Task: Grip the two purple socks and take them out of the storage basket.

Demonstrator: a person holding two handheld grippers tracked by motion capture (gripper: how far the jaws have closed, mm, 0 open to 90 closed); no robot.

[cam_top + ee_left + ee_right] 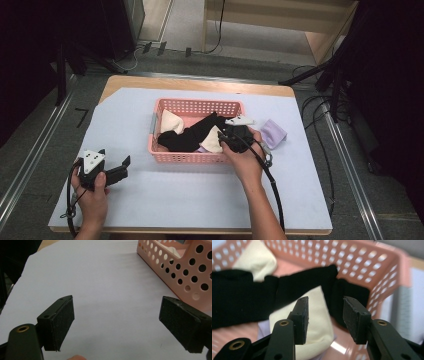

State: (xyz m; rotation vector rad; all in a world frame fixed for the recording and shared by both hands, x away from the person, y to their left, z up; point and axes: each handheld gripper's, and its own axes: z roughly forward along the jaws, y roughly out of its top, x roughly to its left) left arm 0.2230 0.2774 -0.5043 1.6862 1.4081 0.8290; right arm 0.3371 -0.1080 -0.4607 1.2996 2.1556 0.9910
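A pink perforated basket (192, 106) sits mid-table on the pale sheet; it holds black cloth (192, 136) and two cream folded pieces (171, 121). In the right gripper view the basket wall (367, 262) rises behind the black cloth (239, 297) and a cream piece (317, 320). My right gripper (325, 315) hovers open just above that cream piece, at the basket's near right corner (223, 138). My left gripper (116, 165) rests open on the sheet left of the basket, nothing between its jaws (117, 320), with the basket's side (185, 272) off to its right.
A small lilac folded cloth (273, 133) lies on the sheet just right of the basket. The wooden table edge (200, 82) runs behind. Cables (320, 145) and dark stands sit on the floor to the right and far left.
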